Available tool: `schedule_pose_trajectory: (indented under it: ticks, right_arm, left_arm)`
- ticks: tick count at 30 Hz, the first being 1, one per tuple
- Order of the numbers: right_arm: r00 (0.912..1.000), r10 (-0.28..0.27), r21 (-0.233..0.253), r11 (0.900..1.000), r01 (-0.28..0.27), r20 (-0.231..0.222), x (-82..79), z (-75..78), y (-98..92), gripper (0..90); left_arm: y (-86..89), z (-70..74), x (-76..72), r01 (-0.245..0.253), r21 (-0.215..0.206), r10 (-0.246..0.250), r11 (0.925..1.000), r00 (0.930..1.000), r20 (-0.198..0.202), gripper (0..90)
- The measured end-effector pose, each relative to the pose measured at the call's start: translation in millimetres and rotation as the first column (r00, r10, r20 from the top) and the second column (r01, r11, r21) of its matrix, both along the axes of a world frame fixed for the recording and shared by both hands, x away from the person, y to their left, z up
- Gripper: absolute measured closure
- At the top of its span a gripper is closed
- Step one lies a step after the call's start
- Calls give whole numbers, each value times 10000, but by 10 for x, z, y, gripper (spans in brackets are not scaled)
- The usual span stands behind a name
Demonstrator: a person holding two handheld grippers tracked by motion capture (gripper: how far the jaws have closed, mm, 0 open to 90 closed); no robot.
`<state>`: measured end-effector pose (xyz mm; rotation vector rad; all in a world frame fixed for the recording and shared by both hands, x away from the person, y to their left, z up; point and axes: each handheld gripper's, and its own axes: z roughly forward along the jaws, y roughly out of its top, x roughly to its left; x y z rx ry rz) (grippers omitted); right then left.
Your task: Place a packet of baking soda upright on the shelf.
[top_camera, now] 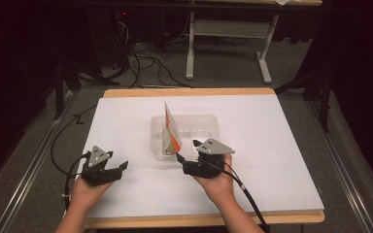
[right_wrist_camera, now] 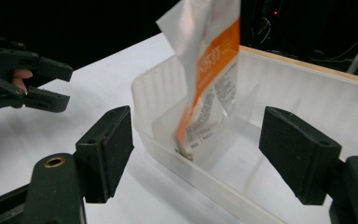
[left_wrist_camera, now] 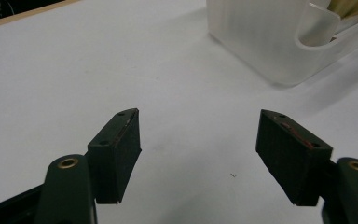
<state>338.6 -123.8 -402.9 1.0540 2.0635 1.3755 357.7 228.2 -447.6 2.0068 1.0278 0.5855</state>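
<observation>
Orange-and-white packet point(right_wrist_camera: 208, 74) upright in clear tray point(right_wrist_camera: 223, 186), just beyond right gripper point(right_wrist_camera: 200, 154), jaws spread, empty.

Count, worktop point(top_camera: 272, 160): 1, white sheet over wood edge.
Clear plastic container point(top_camera: 205, 127): 1.
Orange-and-white sachet point(top_camera: 172, 130): 1, standing in container.
Tongs: 2 — left tongs point(top_camera: 121, 167), right tongs point(top_camera: 187, 151); 2 black jaws each, spread.
Hands: 2.
Trailing cables: 2.
</observation>
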Motion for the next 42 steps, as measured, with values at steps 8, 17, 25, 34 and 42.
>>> schedule_pose_trajectory:
  ticks: [8, 17, 25, 34, 42]
  right_arm:
    - [9978, -668, -7, 9978, 668, 48, -134, 33, -516, 274]
    - [9814, -1907, -436, 9805, 1915, 232, -253, -15, -1217, 311]
    - [9445, -3278, -796, 9412, 3285, 214, -433, -126, -1895, 314]
    - [9309, -3541, -1024, 9330, 3450, -898, -394, -322, -2070, 310]
    - [9500, -2986, -1379, 9486, 2849, -914, -374, -327, -1919, 308]
  left_arm:
    - [6, -4, -5, -26, 40, 26, 10000, 10000, -3, 310]
    - [11, -14, -9, -61, 56, 61, 10000, 10000, -64, 310]
    - [-7, -38, -6, -85, 199, 87, 9998, 9999, -100, 310]
    - [-109, -72, -7, 118, 555, -108, 9984, 9998, -186, 310]
    - [-123, -77, -16, 189, 634, -176, 9978, 9996, -208, 307]
